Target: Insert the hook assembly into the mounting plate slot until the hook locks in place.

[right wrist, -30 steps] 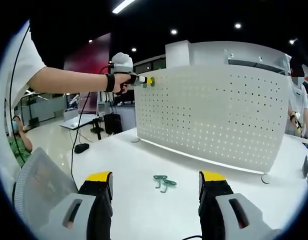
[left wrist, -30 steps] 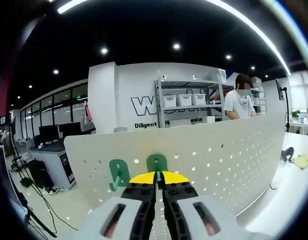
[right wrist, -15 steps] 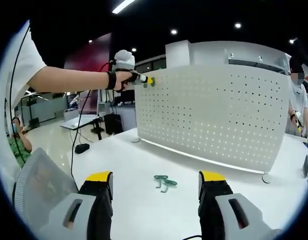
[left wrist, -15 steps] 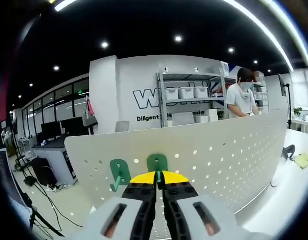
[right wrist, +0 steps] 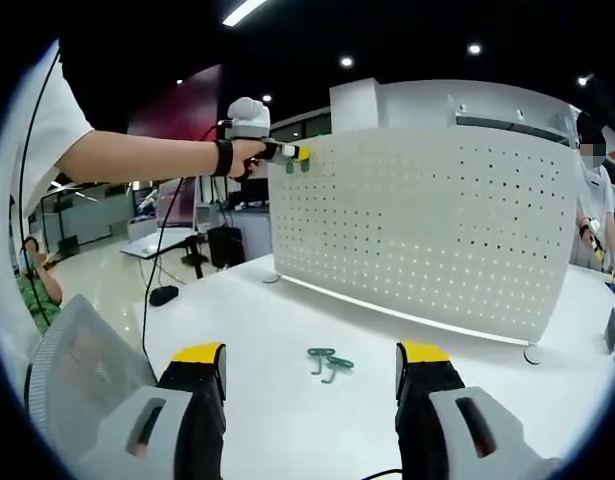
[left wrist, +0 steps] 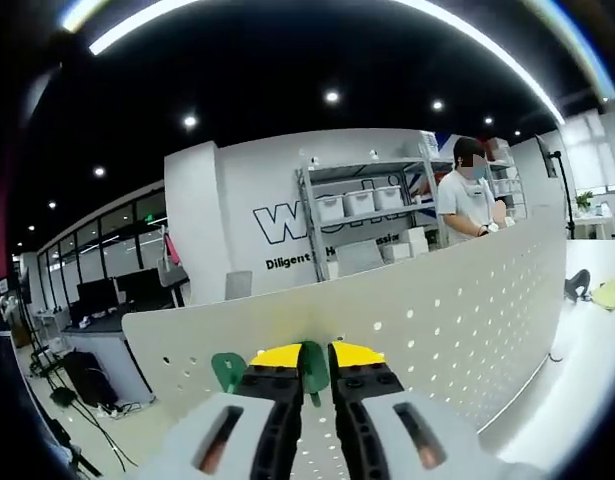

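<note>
The left gripper (left wrist: 313, 358) has its jaws clenched on a green hook (left wrist: 312, 366) at the top corner of the white pegboard (left wrist: 457, 320), and the picture there has changed over the last second: the hook's rounded plate, which stood clear above the yellow tips a moment ago, now sits low between them, and the whole view has tilted, so much of this is the hand rolling and easing downward rather than the board moving. A second hook (left wrist: 227, 371) already hanging on the board has slid closer to the jaws in the view and is partly hidden behind them. Seen from the right gripper view, the left gripper (right wrist: 295, 155) is at the board's upper left corner, a shade higher on the board's edge than half a second ago, with the green hook just showing at its tips. I judge that the hook is being pressed into the holes and pushed down to seat; whether it has locked cannot be told from here. The right gripper (right wrist: 311, 362) hangs idle with jaws released and wide apart above the table (right wrist: 277, 330), where a loose green hook (right wrist: 327, 362) lies in front of the board, unchanged.
</note>
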The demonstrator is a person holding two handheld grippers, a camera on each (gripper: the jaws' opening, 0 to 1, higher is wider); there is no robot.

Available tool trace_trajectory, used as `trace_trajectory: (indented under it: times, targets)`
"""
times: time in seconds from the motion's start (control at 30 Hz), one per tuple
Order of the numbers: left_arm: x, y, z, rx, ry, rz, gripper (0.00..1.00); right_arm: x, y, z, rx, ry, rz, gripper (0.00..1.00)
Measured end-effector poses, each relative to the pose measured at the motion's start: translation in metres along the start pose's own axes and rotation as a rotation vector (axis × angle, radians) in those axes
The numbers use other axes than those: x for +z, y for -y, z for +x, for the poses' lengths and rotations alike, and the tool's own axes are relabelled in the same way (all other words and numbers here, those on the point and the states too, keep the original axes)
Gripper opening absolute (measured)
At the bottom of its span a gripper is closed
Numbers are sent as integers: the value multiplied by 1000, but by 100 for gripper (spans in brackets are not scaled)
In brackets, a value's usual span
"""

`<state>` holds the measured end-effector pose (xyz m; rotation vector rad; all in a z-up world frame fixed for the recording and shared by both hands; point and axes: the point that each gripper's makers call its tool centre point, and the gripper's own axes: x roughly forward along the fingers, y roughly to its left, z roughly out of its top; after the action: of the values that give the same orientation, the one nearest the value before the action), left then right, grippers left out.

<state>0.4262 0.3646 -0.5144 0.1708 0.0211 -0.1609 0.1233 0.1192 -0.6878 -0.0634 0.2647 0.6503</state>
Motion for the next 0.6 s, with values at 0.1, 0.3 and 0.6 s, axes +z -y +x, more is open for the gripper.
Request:
trace_trajectory:
  times: [0.1,0.3,0.6]
  targets:
    - [-2,0,-1,-1,-8,9,13,-1,0,1,2,-5,-4,70]
    - [-1,2,-4,-13,7,6,15,1,-2,2,9,-5,-10,70]
    - [-2,6,-14,-23,15,22,19,2,-4,1,18,-6,-19,70]
